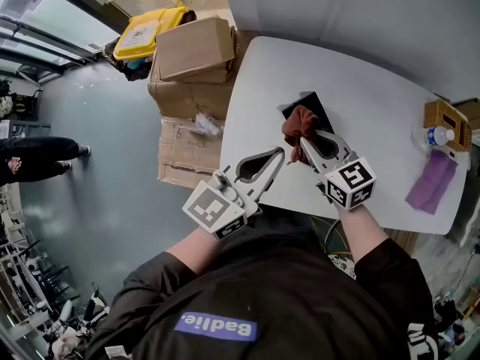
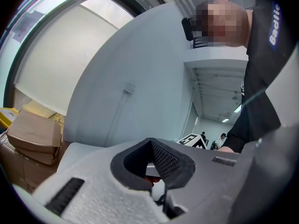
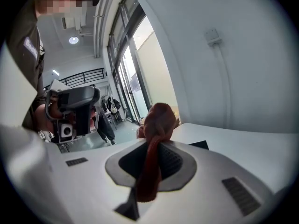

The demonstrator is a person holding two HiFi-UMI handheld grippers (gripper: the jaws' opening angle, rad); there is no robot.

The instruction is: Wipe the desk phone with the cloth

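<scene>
The black desk phone [image 1: 310, 103] lies flat near the middle of the white table [image 1: 375, 88]. A dark red cloth [image 1: 299, 125] hangs bunched over its near edge. My right gripper [image 1: 302, 145] is shut on that cloth, and in the right gripper view the cloth [image 3: 159, 122] rises from between the jaws, with a corner of the phone [image 3: 201, 144] behind it. My left gripper [image 1: 279, 154] hovers just left of the right one at the table's near edge. Its jaws are shut with nothing in them; the left gripper [image 2: 154, 169] points up towards the wall.
Stacked cardboard boxes [image 1: 193, 55] and a yellow bin [image 1: 148, 30] stand off the table's left side. At the table's right end are a water bottle [image 1: 435, 135], a wooden box [image 1: 448, 121] and a purple cloth [image 1: 432, 181]. A person [image 1: 37, 160] stands on the floor far left.
</scene>
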